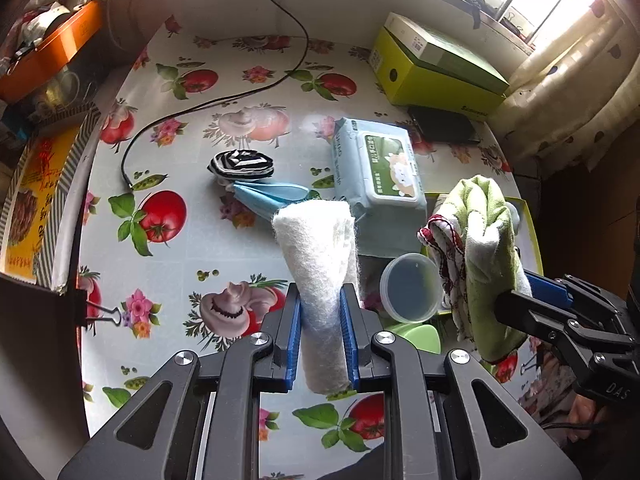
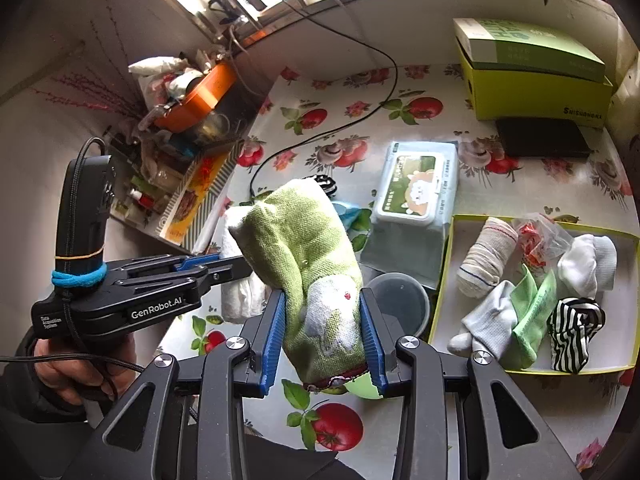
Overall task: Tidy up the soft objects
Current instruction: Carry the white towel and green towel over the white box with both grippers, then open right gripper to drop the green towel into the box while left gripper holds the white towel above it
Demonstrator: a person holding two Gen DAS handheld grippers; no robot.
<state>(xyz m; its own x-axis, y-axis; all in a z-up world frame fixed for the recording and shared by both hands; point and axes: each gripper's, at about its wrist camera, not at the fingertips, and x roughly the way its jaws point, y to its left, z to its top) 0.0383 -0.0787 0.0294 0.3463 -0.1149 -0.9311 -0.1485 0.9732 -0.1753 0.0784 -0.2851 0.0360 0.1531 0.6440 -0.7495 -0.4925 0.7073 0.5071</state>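
Holding two rolled cloths above the table [image 1: 248, 240], we log the grips. Our left gripper [image 1: 320, 308] has its blue pads pressed on both sides of a rolled white towel [image 1: 316, 248], which sticks out well past the fingertips. Our right gripper [image 2: 322, 320] is clamped on a folded green towel [image 2: 304, 256] with a white patch and a red-stitched hem; the roll bulges above the pads. Neither cloth touches the tabletop.

Toward the table's right edge sits the shallow yellow-green tray [image 2: 444, 280], already carrying a rolled striped cloth [image 2: 486, 256], white socks [image 2: 588, 262], a green cloth [image 2: 532, 316], a black-and-white striped sock [image 2: 572, 332] and a small plastic bag [image 2: 538, 236]. Beside the tray, touching or nearly so, lies a wet-wipes pack [image 2: 418, 192]; a clear plastic tub [image 2: 400, 300] stands just in front of it. Still loose near the table's middle: a second striped sock [image 1: 242, 164] and a light blue cloth [image 1: 268, 194] against it.

Handling judgement: both towels look light, soft and compressible, not fragile, not slippery against the ribbed pads. The risk is unrolling, since the free ends are unsupported and may flop open on release. We judge mid-roll the best hold, across the roll's axis, as now. The tray's bare floor near its left wall looks like the likely spot for them.
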